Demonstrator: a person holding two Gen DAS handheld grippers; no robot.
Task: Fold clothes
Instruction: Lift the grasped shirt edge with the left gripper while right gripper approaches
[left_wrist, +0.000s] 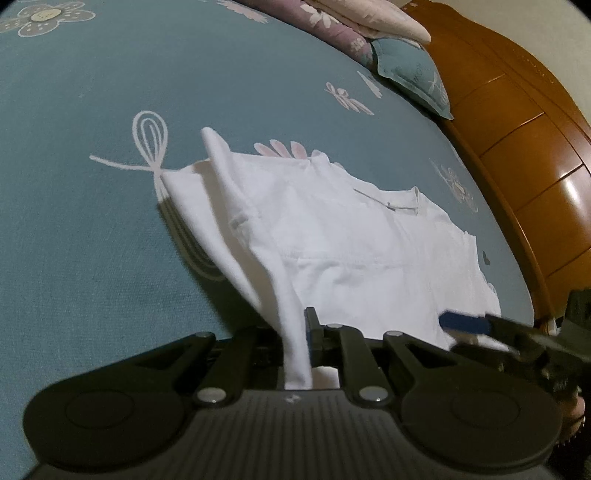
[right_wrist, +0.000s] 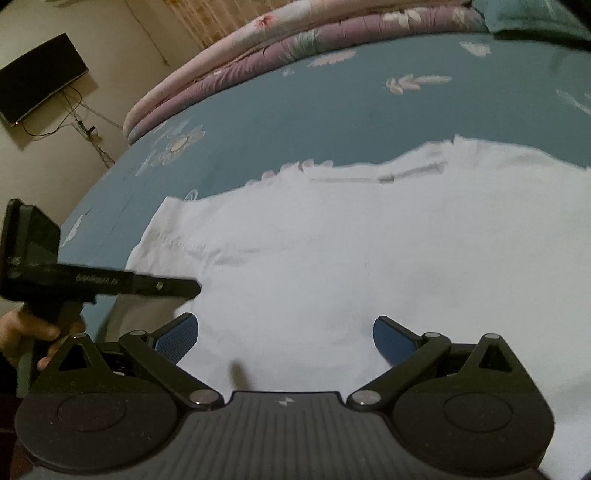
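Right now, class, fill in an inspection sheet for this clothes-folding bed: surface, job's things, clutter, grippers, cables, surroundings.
Surface: blue bedsheet with a pale flower print, covering the bed.
Job's things: white shirt spread on the sheet, its near edge lifted off the bed.
Clutter: folded quilts and a blue pillow at the far side of the bed.
Grippers: left gripper shut on a fold of the shirt; right gripper open, above the shirt and holding nothing.
Cables: loose wires hanging on the wall below the television.
Surroundings: wooden headboard; beige wall; a hand on the left gripper's handle.
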